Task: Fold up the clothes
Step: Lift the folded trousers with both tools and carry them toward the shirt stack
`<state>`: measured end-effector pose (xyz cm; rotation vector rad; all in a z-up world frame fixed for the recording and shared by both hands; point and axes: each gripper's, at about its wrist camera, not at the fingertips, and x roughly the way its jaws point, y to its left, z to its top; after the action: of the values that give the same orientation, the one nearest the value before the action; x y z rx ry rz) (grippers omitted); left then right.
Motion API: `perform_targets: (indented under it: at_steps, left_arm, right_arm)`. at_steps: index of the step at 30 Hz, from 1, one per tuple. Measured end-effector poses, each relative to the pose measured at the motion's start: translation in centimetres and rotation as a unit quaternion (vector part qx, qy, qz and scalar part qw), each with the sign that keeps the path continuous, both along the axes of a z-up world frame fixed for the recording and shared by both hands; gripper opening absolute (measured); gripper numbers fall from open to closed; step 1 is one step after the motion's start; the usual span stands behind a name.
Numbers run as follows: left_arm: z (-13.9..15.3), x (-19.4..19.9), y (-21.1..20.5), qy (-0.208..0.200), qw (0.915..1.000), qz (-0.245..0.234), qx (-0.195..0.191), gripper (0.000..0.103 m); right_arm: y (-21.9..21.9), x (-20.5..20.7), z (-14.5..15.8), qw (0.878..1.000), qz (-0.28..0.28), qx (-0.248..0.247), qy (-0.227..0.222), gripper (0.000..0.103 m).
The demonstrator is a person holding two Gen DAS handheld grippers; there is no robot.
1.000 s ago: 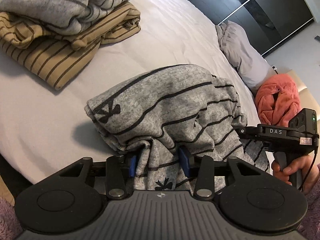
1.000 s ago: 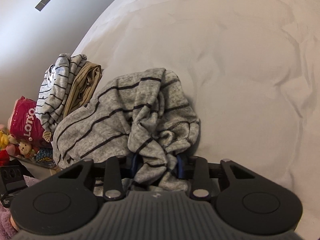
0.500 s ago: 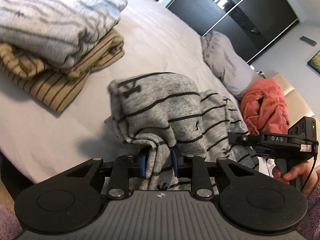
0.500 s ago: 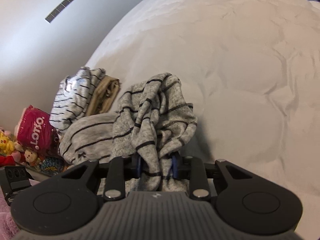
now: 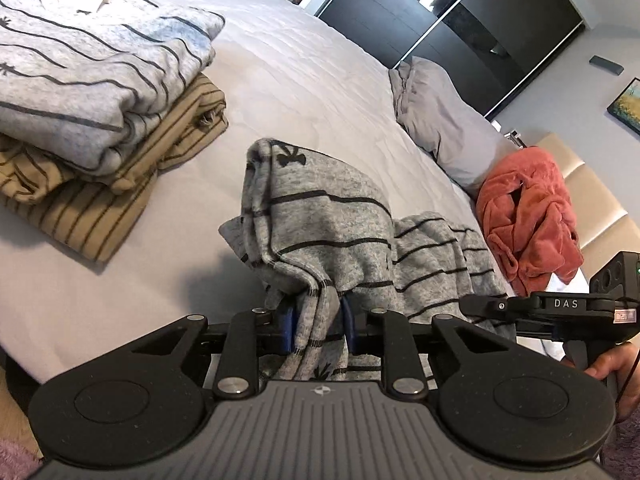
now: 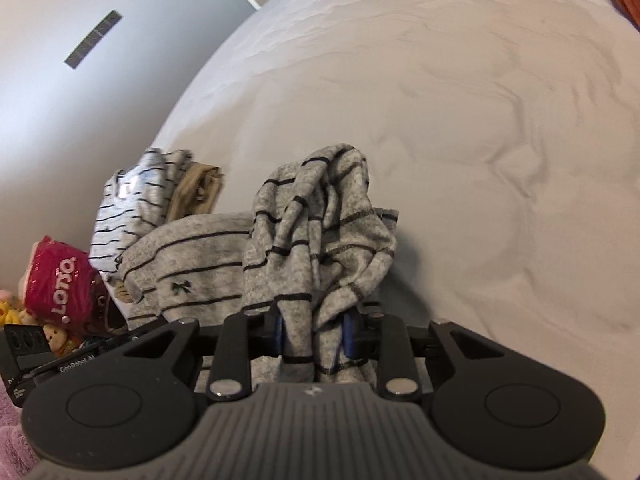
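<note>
1. Bed [image 5: 304, 92] with pale quilted cover fills both views; grey pillow [image 5: 444, 128] and coral robe [image 5: 528, 220] at 2 o'clock, dark wardrobe doors behind.
2. Folded stack [image 5: 100, 92] at 10 o'clock.
3. Grey striped garment [image 5: 320, 220] bunched at centre of bed edge.
4. Left tongs [image 5: 318, 328] clenched on its hem, angled down.
5. Right tongs [image 6: 314, 330] clenched on another fold, angled down.

I hold both tongs angled downward: the left tongs [image 5: 316, 330] are pinched on a bunch of grey cloth [image 5: 320, 236], the right tongs [image 6: 312, 330] likewise, with my right hand [image 5: 612, 364] wrapped round its handle at frame edge.
</note>
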<state>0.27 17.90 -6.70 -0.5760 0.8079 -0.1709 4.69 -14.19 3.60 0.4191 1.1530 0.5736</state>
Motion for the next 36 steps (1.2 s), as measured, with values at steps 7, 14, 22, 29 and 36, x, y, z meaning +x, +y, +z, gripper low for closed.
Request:
perform_targets:
  at_steps: [7,14,22,29,36]
  left_arm:
    - [-0.9,0.4,-0.2,0.008,0.9993,0.006,0.035,0.033]
    - [-2.7,0.8,1.0,0.039,0.9985,0.030,0.022,0.055]
    - [-5.0,2.6,1.4,0.060,0.9973,0.026,-0.032,0.057]
    - [-5.7,3.8,1.3,0.063,0.9950,0.016,-0.076,0.033]
    - [-3.4,2.9,0.8,0.023,0.9983,0.013,-0.052,0.022]
  right_arm:
    - [0.1,-0.2,-1.0,1.000,0.003,-0.020,-0.011,0.038]
    - [-0.1,0.2,-2.5,1.000,-0.004,-0.026,0.002,0.066]
    - [0.6,1.5,-5.5,1.000,-0.010,-0.001,0.025,0.079]
    - [3.0,2.6,-5.6,1.000,0.023,0.004,0.016,0.052]
    - [2.5,2.1,-4.0,1.000,0.016,0.018,0.017,0.036]
